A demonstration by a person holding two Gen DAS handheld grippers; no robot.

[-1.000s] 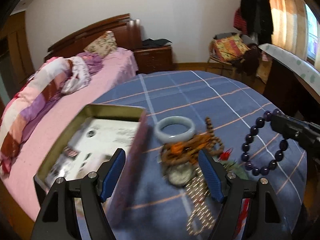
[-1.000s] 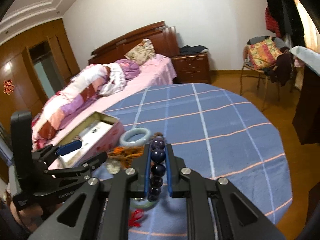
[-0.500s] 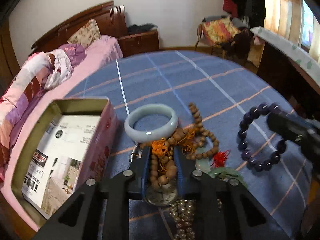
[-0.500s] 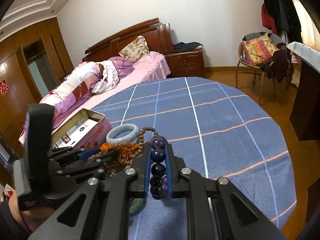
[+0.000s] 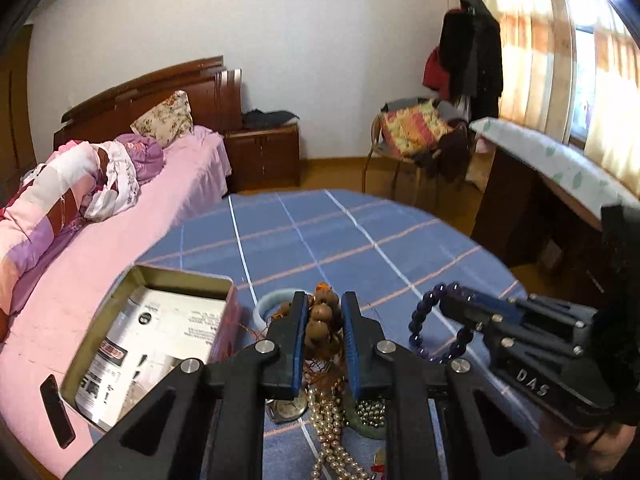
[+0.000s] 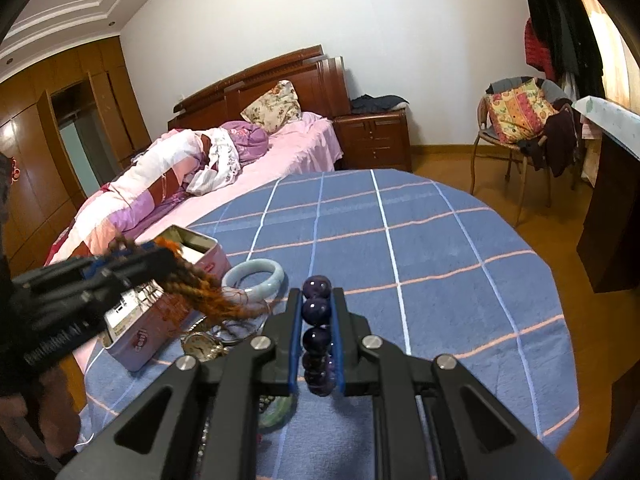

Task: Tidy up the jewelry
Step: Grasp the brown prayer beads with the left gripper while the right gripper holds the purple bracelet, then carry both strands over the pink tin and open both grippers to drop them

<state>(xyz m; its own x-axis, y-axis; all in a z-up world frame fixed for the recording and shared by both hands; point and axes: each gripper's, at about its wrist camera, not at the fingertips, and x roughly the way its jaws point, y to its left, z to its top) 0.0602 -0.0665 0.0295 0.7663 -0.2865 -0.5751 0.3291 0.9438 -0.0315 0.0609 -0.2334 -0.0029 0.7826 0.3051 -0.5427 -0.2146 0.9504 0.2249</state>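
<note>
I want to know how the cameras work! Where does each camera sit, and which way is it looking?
Left wrist: sits on the left gripper, looking forward and down along its fingers, whose jaws are closing on brown wooden beads; the right gripper shows beside it.
Right wrist: sits on the right gripper, looking along fingers shut on a purple bead bracelet; the left gripper and a hand show.
Both see the tin box, jade bangle, blue tablecloth and bed.

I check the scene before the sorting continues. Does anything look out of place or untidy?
Yes. The jewelry beside the open tin is one tangled heap: a wristwatch, pearl strands and a pale bangle overlap on the tablecloth. Nothing looks broken.
</note>
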